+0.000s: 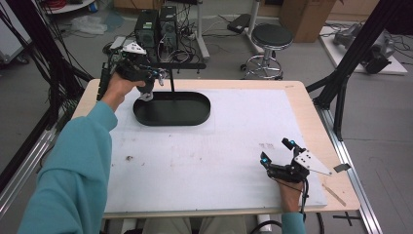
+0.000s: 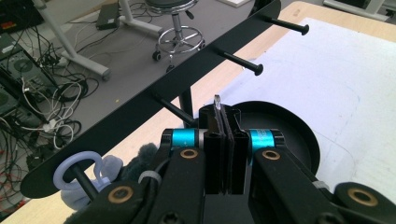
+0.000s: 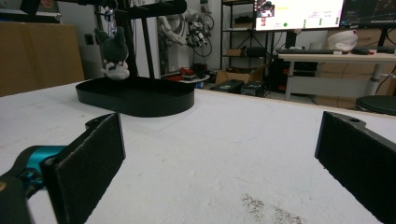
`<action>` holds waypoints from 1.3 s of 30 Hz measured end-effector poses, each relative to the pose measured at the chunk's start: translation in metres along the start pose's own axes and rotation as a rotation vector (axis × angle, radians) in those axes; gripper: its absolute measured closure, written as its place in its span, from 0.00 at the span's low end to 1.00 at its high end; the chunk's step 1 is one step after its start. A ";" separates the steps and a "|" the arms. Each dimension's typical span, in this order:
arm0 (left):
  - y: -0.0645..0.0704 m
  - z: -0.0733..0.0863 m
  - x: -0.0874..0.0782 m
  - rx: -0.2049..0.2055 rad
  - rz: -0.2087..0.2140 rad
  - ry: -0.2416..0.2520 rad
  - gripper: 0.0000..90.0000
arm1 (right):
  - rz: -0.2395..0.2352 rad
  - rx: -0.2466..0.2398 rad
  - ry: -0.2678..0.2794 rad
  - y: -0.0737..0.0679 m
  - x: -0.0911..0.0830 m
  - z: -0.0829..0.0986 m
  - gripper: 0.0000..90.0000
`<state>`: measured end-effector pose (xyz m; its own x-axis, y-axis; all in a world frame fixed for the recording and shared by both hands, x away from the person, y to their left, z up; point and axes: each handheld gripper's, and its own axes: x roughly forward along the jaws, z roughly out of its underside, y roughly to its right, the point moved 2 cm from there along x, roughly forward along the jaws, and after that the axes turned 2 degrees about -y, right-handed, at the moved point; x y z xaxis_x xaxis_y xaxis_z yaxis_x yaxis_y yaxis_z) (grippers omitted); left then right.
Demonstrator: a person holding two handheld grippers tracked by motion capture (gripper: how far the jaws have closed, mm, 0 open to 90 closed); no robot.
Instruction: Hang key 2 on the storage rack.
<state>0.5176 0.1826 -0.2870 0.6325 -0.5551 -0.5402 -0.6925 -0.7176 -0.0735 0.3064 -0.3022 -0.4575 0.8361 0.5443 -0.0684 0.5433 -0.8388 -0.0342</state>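
Your left tool (image 2: 223, 122), jaws pinched on a thin clear tab, sits just right of the ring (image 2: 78, 168) hooked on the rack's end peg (image 2: 83, 177); your right tool (image 1: 282, 158) rests open, well apart.

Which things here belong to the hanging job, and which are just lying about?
In the job: stand with pegs, its tray, plush charm, its ring on a peg, left gripper, shut on something thin.
Lying about: right gripper, open, idle; stool; computers; box.
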 end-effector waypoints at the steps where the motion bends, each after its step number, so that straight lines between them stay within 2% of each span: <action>1: 0.000 0.000 0.001 -0.002 0.002 0.002 0.98 | 0.001 0.001 -0.001 0.000 0.000 0.000 0.01; 24: -0.010 0.005 0.006 -0.017 -0.015 -0.007 0.98 | 0.001 0.006 0.002 0.000 0.000 0.000 0.01; 33: -0.011 0.003 0.008 -0.005 -0.046 0.002 0.98 | 0.002 0.006 0.002 0.000 0.000 0.000 0.01; 39: -0.013 0.003 0.010 0.001 -0.051 -0.003 0.98 | 0.002 0.006 0.002 0.000 0.000 0.000 0.01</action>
<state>0.5314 0.1877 -0.2943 0.6657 -0.5168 -0.5383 -0.6599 -0.7445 -0.1013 0.3065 -0.3024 -0.4574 0.8372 0.5430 -0.0662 0.5415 -0.8398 -0.0397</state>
